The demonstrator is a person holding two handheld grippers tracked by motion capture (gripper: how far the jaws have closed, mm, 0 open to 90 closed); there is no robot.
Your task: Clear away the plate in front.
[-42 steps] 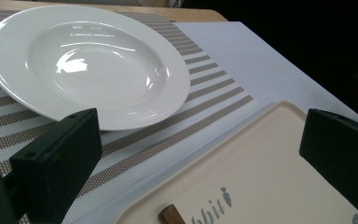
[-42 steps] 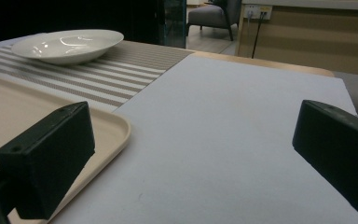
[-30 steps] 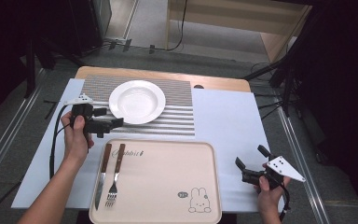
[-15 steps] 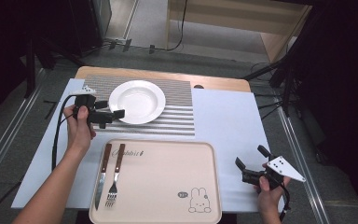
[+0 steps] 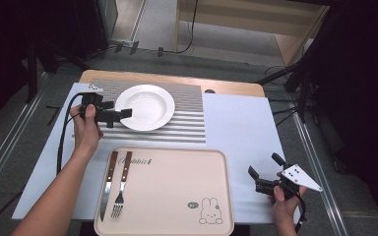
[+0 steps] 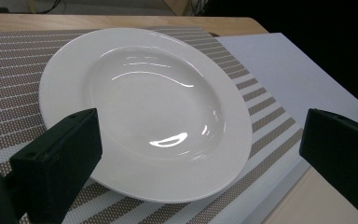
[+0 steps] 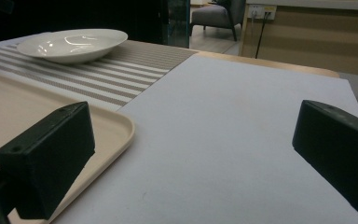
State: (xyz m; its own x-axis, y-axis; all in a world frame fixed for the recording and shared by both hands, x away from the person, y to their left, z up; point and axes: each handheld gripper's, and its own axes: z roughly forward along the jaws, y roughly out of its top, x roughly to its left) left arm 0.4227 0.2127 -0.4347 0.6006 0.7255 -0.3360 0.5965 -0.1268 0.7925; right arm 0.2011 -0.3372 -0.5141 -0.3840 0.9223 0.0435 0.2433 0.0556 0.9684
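A white deep plate [image 5: 145, 106] rests on a striped placemat [image 5: 189, 120]. My left gripper [image 5: 119, 109] is open at the plate's left rim. In the left gripper view its jaws stand wide apart, and the plate [image 6: 144, 107] lies just ahead of the left gripper [image 6: 200, 140] with its near rim between them. My right gripper [image 5: 265, 165] is open near the table's front right, over the white sheet [image 5: 236, 128]. In the right gripper view the right gripper [image 7: 193, 135] has nothing between its jaws, and the plate [image 7: 72, 44] is far off at upper left.
A beige tray [image 5: 177, 196] with a rabbit print lies at the front centre. A knife [image 5: 108, 183] and a fork [image 5: 121, 189] lie on its left side. The tray's corner [image 7: 116, 126] is close to the right gripper's left jaw.
My left gripper has moved away from the person and up to the plate's left rim. The right gripper has stayed where it was.
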